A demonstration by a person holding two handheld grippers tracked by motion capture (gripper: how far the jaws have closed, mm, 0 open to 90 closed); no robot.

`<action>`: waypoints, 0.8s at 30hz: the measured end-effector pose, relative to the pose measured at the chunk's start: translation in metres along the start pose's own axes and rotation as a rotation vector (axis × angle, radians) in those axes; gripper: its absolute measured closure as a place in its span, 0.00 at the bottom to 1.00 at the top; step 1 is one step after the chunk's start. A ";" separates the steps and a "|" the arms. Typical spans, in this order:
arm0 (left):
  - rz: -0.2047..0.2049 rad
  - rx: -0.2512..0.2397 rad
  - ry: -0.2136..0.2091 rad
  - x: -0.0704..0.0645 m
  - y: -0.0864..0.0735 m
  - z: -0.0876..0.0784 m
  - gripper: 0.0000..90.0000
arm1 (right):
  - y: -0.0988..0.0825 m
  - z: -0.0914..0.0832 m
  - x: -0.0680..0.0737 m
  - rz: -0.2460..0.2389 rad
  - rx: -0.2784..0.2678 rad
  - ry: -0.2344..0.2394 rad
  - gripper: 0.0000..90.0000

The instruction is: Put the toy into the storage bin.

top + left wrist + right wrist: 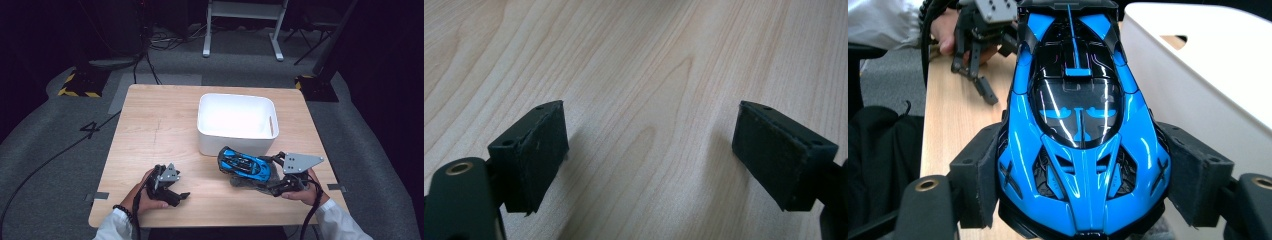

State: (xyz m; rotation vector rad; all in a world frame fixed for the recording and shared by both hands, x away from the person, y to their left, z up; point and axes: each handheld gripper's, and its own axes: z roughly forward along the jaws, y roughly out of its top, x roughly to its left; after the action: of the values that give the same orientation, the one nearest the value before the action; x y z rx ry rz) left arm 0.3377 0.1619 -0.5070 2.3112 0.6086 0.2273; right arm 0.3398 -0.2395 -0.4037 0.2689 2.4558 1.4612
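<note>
Gripping blue toy sports car [1080, 125] across its flanks, right gripper [1083, 185] holds it just beside white bin [237, 120]. Prob light, hard glossy plastic, slippery; grip sides, not roof. Left gripper [649, 150] jaws open, empty, over tabletop [155, 130].

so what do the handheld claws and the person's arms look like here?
Both claws are black. The right claw carries a grey three-cornered plate with small holes and trails a thick black cable; its pads are flat black blocks. The left claw has a smaller grey plate. White sleeves, and a dark beaded bracelet on the left wrist.
</note>
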 end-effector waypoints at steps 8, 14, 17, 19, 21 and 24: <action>-0.003 0.001 0.006 -0.001 0.000 0.000 0.17 | 0.003 -0.009 -0.008 0.003 -0.029 -0.027 0.29; -0.006 0.001 0.009 -0.001 0.000 0.000 0.17 | 0.009 -0.018 -0.015 -0.002 -0.047 -0.055 0.29; -0.007 0.001 0.009 -0.001 0.000 0.000 0.17 | 0.014 -0.022 -0.020 -0.005 -0.050 -0.068 0.29; -0.007 0.001 0.009 -0.001 0.000 0.000 0.17 | 0.018 -0.024 -0.023 -0.010 -0.051 -0.079 0.29; -0.008 0.001 0.010 -0.001 0.000 0.000 0.17 | 0.023 -0.027 -0.027 -0.016 -0.056 -0.085 0.29; -0.008 0.001 0.011 -0.001 0.000 0.000 0.17 | 0.030 -0.030 -0.033 -0.021 -0.058 -0.096 0.29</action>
State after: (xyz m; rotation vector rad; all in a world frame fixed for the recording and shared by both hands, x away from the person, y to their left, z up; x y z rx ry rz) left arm 0.3369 0.1614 -0.5069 2.3090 0.6233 0.2356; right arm 0.3615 -0.2597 -0.3591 0.2939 2.3298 1.4730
